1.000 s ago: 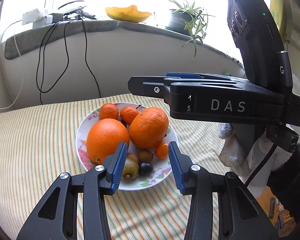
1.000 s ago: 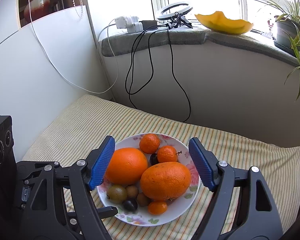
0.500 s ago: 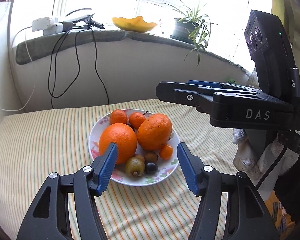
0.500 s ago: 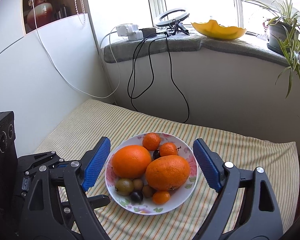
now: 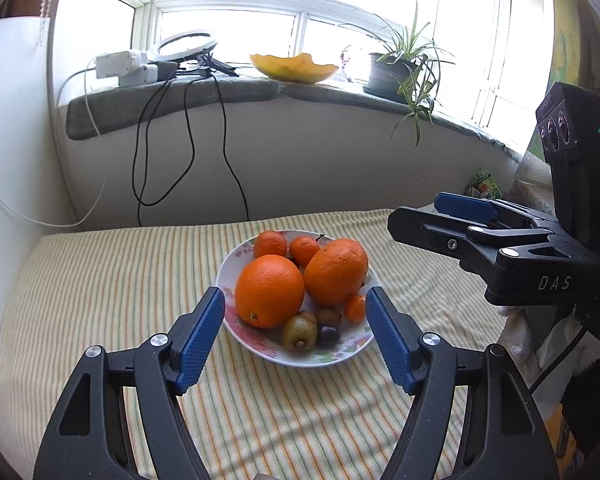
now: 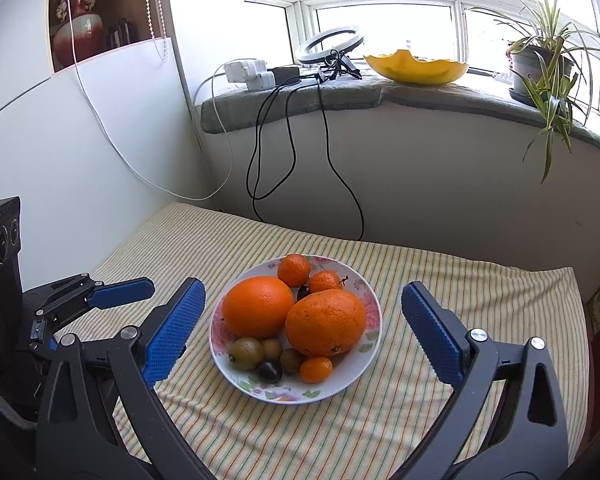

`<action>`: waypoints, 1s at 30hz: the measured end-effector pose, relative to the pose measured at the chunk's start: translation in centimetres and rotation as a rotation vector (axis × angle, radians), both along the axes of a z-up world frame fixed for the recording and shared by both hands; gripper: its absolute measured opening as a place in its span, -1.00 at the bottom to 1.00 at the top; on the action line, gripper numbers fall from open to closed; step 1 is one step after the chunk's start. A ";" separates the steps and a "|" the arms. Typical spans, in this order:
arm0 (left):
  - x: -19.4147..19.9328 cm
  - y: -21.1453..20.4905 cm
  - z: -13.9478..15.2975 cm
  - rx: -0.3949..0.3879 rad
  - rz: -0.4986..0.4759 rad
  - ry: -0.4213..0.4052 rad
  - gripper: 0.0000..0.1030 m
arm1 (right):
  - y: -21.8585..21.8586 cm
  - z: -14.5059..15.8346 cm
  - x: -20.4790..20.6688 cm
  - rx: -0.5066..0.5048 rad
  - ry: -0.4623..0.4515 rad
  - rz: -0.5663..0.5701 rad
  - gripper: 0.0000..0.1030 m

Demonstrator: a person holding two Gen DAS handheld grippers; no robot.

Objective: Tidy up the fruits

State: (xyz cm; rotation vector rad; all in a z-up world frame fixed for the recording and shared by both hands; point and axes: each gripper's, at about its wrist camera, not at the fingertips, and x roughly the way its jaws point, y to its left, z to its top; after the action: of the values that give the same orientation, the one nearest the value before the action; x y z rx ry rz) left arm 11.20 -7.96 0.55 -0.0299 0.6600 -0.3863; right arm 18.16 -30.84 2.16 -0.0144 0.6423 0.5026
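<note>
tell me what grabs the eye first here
The two big oranges stand out, piled with small fruit in a flowered plate on the striped cloth. Both grippers, left and right, hang open and empty on the near side of the plate. Behind, a yellow bowl sits on the bright windowsill.

Bright daylight is admitted through a white-framed window [image 6: 384, 4]. Grey-padded sill [image 6: 340, 98] is loaded with ring light [image 6: 329, 45], power strip [image 6: 249, 72], potted plant [image 6: 542, 66]. White walls [image 6: 440, 184] are seen below.
</note>
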 end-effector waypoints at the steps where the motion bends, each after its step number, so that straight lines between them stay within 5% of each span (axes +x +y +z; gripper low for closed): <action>1: -0.2 0.1 0.1 0.003 0.009 -0.004 0.48 | -0.2 -0.1 -0.3 0.005 -0.002 -0.008 0.95; 15: -2.5 1.5 1.0 -0.002 0.100 -0.045 0.49 | -4.2 -0.1 -3.8 0.059 -0.036 -0.137 0.96; 30: -2.7 1.4 0.9 0.005 0.107 -0.049 0.50 | -4.2 -1.0 -4.7 0.055 -0.020 -0.145 1.00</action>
State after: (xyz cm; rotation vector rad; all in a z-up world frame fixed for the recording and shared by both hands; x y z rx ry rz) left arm 8.47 -6.59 1.46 -0.0506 0.6081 -0.2819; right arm 13.45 -35.07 1.14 0.0785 0.6050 0.3790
